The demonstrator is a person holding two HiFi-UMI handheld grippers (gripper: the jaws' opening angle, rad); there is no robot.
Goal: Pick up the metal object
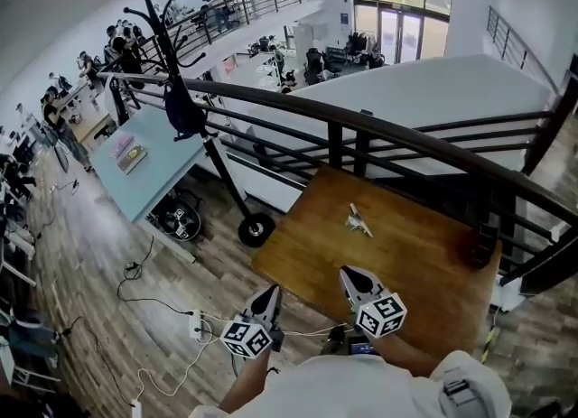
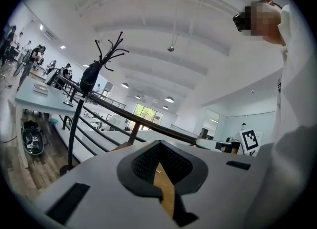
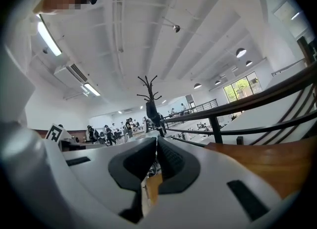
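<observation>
A small silvery metal object (image 1: 358, 219) lies on the brown wooden table (image 1: 415, 258), toward its far side. My right gripper (image 1: 349, 274) hovers over the table's near part, a short way in front of the object, jaws shut and empty. My left gripper (image 1: 273, 294) is held beside the table's near left corner, also shut with nothing in it. In the left gripper view the jaws (image 2: 159, 145) meet at the tip, with table wood showing below. In the right gripper view the jaws (image 3: 157, 142) are pressed together, aimed at the railing. Neither gripper view shows the metal object.
A dark railing (image 1: 361, 132) runs behind the table, with a drop to a lower floor beyond. A black block (image 1: 481, 245) sits at the table's right edge. A black coat stand (image 1: 176, 91) and a light blue table (image 1: 149, 159) stand left. Cables and a power strip (image 1: 194, 324) lie on the floor.
</observation>
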